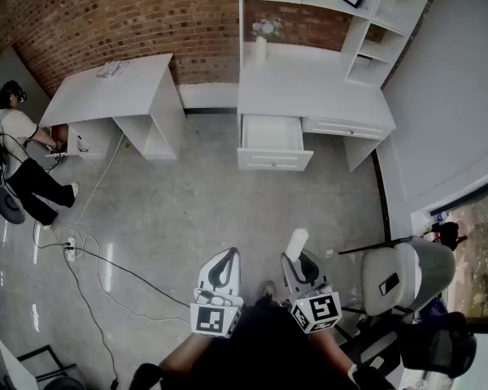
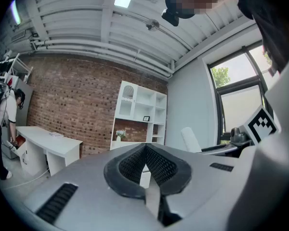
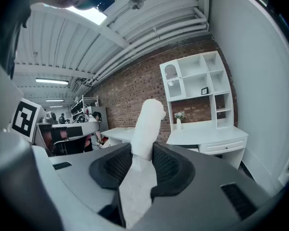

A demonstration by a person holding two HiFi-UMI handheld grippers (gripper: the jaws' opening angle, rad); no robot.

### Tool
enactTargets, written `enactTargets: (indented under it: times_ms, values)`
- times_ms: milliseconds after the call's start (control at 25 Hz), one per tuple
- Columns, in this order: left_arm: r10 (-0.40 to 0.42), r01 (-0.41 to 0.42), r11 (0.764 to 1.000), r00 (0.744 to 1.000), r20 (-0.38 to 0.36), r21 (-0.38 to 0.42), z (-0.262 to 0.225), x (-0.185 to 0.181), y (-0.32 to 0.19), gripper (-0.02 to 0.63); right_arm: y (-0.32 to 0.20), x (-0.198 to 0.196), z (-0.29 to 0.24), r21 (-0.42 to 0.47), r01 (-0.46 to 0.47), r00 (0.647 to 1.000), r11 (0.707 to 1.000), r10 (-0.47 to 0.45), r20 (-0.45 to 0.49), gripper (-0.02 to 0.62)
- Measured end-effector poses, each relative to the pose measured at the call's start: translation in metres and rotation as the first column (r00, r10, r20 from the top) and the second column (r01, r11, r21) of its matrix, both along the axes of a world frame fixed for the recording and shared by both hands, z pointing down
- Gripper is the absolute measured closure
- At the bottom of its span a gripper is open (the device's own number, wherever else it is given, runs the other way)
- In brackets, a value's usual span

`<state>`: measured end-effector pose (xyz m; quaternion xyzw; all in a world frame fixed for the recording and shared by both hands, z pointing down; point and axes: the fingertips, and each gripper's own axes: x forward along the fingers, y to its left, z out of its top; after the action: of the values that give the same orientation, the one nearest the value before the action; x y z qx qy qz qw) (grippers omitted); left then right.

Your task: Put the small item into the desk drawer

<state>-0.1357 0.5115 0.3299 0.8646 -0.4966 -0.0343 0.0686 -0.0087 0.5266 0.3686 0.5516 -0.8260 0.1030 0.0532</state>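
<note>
Head view: the right tool pinches a white small item, well apart from the open drawer in the desk.

Left gripper view: the left tool is pressed together and holds nothing.

Right gripper view: only the item's bottom end is pinched, so it could tip or slip out while being carried. I cannot tell what the item is.

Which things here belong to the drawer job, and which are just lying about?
Job: white item, gripped in the right tool; open drawer; its desk.
Lying about: left tool, shut and empty; second desk; office chair; floor cables; flower vase; person.
</note>
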Motion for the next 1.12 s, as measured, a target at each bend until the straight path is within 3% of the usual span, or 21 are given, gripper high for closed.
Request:
enactTargets:
  times_ms: [600,1120]
  values:
    - [0.016,-0.017,1.000,0.998,0.062,0.008,0.004,0.008,0.002,0.583,0.002,0.007,-0.004,0.021,0.006,1.000,1.000,-0.006,0.012,0.453]
    - [0.002,-0.003,1.000,0.998,0.060,0.017,0.005,0.054,0.004,0.583,0.002,0.051,-0.001,0.029,0.020,0.999,0.999,-0.022,0.036,0.451]
